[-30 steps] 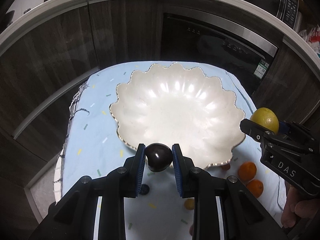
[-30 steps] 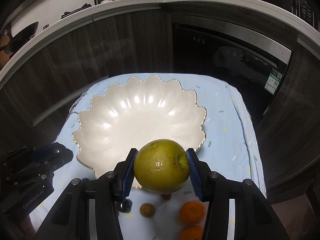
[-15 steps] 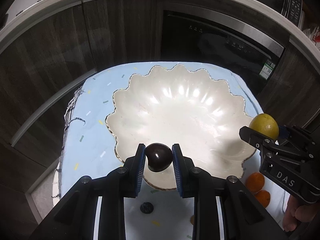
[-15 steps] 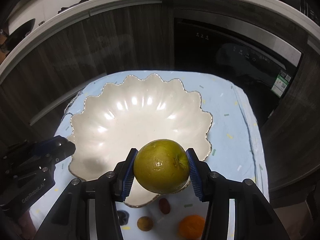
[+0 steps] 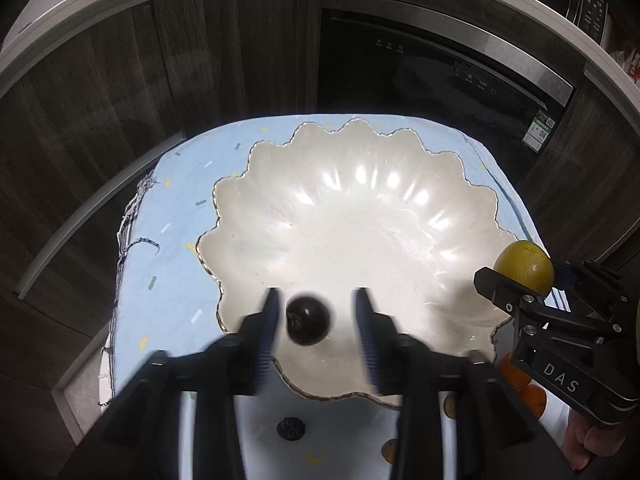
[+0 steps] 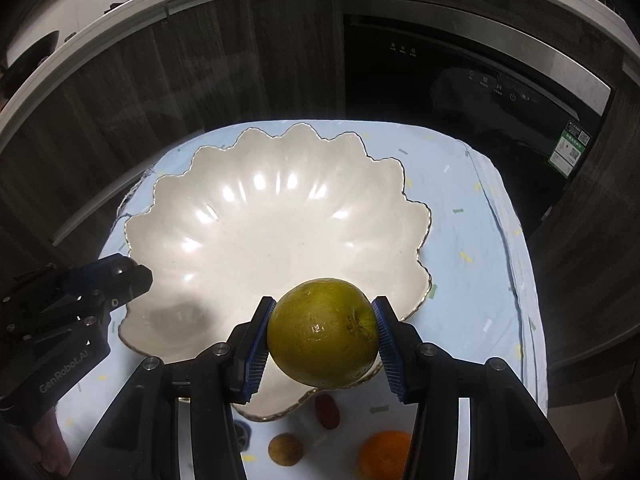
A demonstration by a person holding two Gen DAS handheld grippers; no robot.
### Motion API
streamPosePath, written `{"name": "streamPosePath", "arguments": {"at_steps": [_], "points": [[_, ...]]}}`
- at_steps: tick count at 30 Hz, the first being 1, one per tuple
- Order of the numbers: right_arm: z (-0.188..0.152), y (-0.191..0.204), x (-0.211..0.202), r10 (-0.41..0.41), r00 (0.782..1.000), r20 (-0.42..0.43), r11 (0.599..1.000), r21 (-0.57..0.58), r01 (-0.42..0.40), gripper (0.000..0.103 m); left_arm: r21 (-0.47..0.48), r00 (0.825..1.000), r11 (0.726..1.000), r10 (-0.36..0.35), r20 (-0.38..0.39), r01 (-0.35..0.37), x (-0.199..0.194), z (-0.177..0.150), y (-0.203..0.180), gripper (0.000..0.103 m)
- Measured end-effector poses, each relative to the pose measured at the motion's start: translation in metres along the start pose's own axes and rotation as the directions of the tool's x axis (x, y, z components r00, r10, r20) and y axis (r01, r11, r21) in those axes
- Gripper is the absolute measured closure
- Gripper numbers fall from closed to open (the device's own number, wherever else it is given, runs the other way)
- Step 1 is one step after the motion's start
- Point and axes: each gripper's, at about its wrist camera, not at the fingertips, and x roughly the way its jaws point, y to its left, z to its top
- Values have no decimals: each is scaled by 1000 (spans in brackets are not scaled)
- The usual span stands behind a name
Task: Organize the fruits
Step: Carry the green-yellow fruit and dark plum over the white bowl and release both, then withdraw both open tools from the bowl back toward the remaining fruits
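Left gripper (image 5: 316, 322), jaws now spread apart and motion-blurred, where half a second earlier clamped on the dark fruit (image 5: 309, 320). Dark fruit free between the parted jaws, with a gap on either side, over the near part of the white scalloped bowl (image 5: 360, 152); whether already resting on the bowl floor or in mid-drop, impossible to tell. Release therefore just made, above the bowl and inside its near rim, unlike a second ago, when held short of that rim.

Right gripper (image 6: 323, 340), jaws clamped on the yellow-green citrus (image 6: 323, 336), unchanged in grip across the three moments, poised over the near-right rim of the bowl (image 6: 280, 140). Bowl otherwise bare, set toward the far edge of the surface, on the pale blue cloth (image 6: 460, 240).

Meaning for the task: first fruit delivered or about to land; citrus likely next, with a short forward carry needed before letting go, since at present over the rim rather than the hollow. Risk, as judged: round fruit rolling on the glossy fluted floor.

Still waiting by the near edge of the surface: an orange (image 6: 384, 454), a small brown fruit (image 6: 285, 449), a reddish fruit (image 6: 327, 411), and a dark bumpy berry (image 5: 291, 428).
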Motion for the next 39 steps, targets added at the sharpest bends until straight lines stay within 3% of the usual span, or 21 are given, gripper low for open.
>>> {"name": "streamPosePath", "arguments": {"at_steps": [3,7,11,15,29,39], "points": [[2,0,0,2,1000,1,1000,1,-2,49,-12,1000,1000,24,20,-24,-4,1,2,36],[6,0,-10,-45,998,52,999,-2,45,23,-17,997,997,73,36,-73,-8,2,7,30],[13,0,-22,-102,990,101,995,-4,103,22,-23,993,995,101,57,-100,-15,2,12,18],[18,-1,-31,-111,986,123,994,3,111,22,-30,992,994,104,75,-102,-22,2,13,14],[11,-6,-51,-108,982,156,994,15,107,22,-29,990,995,94,101,-92,-46,-1,4,13],[-7,-17,-66,-130,978,160,992,20,128,22,-18,989,996,88,116,-87,-59,-21,-13,13]]}}
